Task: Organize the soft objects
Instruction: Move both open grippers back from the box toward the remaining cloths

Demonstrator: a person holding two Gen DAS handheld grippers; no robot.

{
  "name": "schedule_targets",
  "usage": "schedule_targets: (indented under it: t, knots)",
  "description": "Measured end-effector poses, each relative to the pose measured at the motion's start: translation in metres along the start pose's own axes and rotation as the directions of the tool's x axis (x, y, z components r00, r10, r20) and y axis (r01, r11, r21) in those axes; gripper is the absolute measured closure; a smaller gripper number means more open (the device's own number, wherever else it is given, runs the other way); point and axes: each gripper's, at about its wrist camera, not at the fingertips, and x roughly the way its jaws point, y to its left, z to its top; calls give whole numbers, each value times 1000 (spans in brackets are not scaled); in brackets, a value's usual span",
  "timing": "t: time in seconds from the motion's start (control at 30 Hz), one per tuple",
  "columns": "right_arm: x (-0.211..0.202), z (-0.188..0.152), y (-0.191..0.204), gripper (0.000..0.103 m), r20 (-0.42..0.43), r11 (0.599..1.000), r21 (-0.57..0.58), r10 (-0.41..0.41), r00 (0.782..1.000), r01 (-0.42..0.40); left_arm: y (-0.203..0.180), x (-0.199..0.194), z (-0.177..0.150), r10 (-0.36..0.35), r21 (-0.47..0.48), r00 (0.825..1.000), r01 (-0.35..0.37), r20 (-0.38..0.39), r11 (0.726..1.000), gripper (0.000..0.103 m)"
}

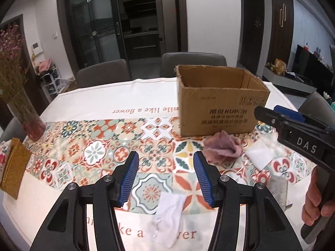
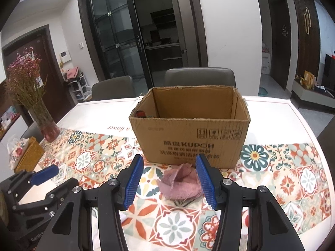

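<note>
An open cardboard box (image 1: 222, 104) stands on the patterned tablecloth; it also shows in the right wrist view (image 2: 190, 133), with a dark item in its left corner. A crumpled pink cloth (image 1: 222, 149) lies in front of the box, and in the right wrist view (image 2: 180, 185) it sits between my open fingers. A white cloth (image 1: 169, 219) lies below my open left gripper (image 1: 165, 179). A white folded piece (image 1: 260, 154) lies right of the pink cloth. My right gripper (image 2: 169, 182) is open and empty; it shows from the side in the left wrist view (image 1: 278, 113).
A glass vase of dried flowers (image 1: 23, 113) stands at the table's left, also in the right wrist view (image 2: 41, 121). A yellow-brown tissue box (image 1: 14, 169) lies at the left edge. Grey chairs (image 1: 192, 62) stand behind the table.
</note>
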Motion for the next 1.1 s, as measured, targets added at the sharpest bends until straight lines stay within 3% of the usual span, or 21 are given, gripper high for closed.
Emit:
schedule_targets:
  t: [0.5, 1.1]
  knots:
    - [-9, -45, 7, 50, -5, 1000, 7, -23, 1000, 23, 4, 0, -57, -9, -58, 999, 6, -52, 998, 50]
    - [-40, -122, 1, 50, -17, 970, 69, -235, 972, 235, -4, 8, -117, -32, -24, 995, 29, -96, 999, 50]
